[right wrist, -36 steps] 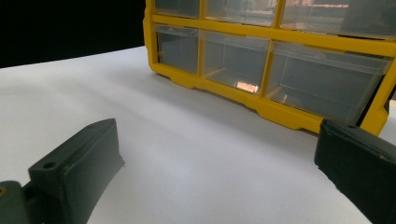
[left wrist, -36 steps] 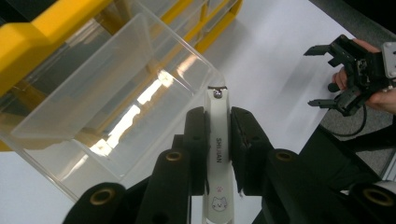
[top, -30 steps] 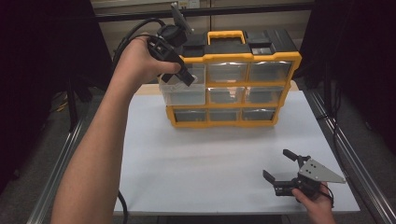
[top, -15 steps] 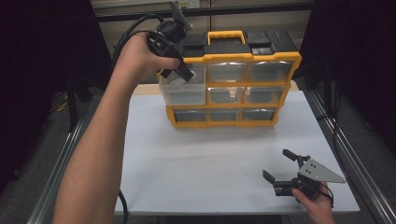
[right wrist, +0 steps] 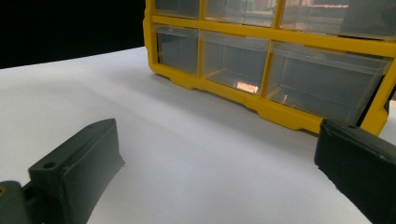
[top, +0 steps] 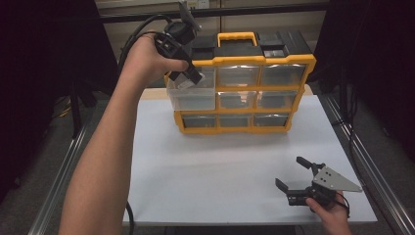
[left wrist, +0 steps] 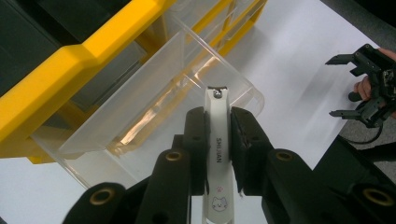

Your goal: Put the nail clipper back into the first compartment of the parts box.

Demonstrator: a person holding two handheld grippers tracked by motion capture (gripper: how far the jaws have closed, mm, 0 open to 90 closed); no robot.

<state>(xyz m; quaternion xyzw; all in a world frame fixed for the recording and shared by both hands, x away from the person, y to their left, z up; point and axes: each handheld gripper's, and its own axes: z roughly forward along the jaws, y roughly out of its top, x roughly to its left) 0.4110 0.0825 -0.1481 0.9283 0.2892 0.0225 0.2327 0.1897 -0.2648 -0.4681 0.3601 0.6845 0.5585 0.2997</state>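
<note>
A white table sits in a dark room, with a yellow drawer cabinet standing at its far side, and your work is all at the left end of that cabinet. Your left gripper is raised there, its jaws clamped on a white nail clipper that runs lengthwise between them, its metal cutting end sticking out past the tips. Straight ahead of those jaws and below them lies the pulled-out clear drawer, with its open top turned up toward the clipper's nose. The clipper's long axis points down into the drawer, so the coming move turns on that line: the drawer's front wall lies just past the clipper's tip, and I judge that a short push forward and down would bring it over the hollow before you let go. Moving right, the other drawers of the cabinet are shut. At the near right edge of the table your right gripper rests low, its jaws spread wide with nothing between them, well apart from the drawer; the left hand is by far the nearer.
</note>
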